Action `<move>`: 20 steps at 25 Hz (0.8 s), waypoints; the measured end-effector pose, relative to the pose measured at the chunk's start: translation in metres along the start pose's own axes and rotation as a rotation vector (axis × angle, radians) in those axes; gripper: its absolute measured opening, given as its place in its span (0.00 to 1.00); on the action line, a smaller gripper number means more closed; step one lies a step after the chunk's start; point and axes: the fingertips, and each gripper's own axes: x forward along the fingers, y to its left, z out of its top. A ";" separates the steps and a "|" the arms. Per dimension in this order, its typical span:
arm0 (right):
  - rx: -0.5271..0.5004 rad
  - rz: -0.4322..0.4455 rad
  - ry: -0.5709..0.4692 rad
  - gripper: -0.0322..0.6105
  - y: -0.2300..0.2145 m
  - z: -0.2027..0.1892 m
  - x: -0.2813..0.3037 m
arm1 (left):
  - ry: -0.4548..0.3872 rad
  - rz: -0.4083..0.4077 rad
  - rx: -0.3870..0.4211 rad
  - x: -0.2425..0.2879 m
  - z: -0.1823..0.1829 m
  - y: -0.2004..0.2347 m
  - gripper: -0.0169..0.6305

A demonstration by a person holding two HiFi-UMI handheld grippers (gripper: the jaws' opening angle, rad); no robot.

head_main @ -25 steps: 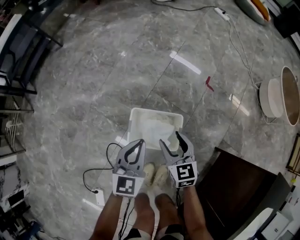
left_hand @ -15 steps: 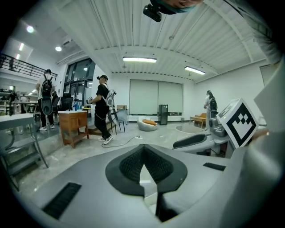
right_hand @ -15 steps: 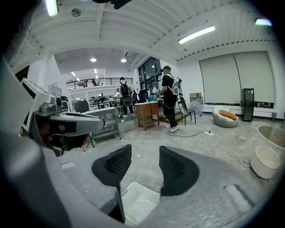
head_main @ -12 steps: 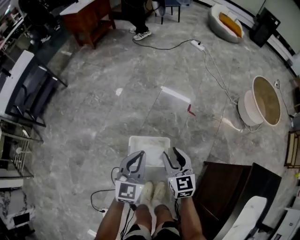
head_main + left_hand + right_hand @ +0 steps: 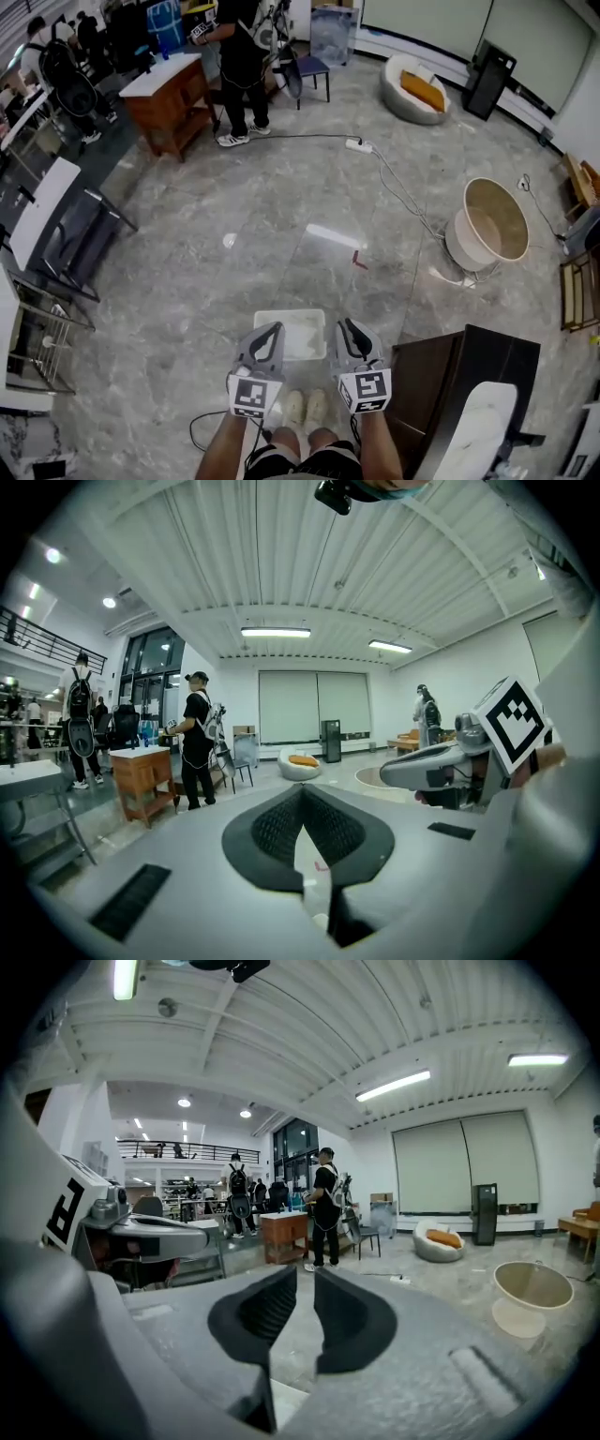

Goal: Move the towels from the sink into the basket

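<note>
"White cloth is all I can make out in the basket (image 5: 265, 317). I take it for a towel (image 5: 294, 336), down on the floor (image 5: 234, 281) just ahead of my shoes (image 5: 306, 407)."

"Any more in the sink?"

"Can't tell. The pale slab (image 5: 483, 422) on the dark cabinet (image 5: 450, 370) to my right might be the sink, but its inside is hidden from me."

"So what could go wrong?"

"Calling it finished when a towel may be lying there. Also, a black cable (image 5: 208, 424) loops on the floor by my left foot, and stepping across without looking could snag it. The cabinet's corner sits near my right side, so a careless swing could knock it."

"And the fingers?"

"My left fingers (image 5: 267, 832) are pressed together at the tips with nothing between them. My right fingers (image 5: 258, 1316) have just been closing and stand a thin slit apart, also empty; only floor shows through the slit. Both point out into the room, not down at the basket. I'd have to spread them before any further grab."
</note>
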 end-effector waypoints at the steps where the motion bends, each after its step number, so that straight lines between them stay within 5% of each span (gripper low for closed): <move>1: 0.001 -0.013 -0.007 0.14 -0.001 0.008 -0.009 | -0.006 -0.006 0.023 -0.005 0.005 -0.002 0.04; 10: 0.003 -0.097 -0.054 0.06 0.001 0.046 -0.082 | -0.050 -0.049 0.078 -0.046 0.053 -0.032 0.04; 20: -0.027 -0.129 -0.055 0.05 0.013 0.053 -0.126 | -0.032 -0.093 0.083 -0.076 0.056 -0.055 0.04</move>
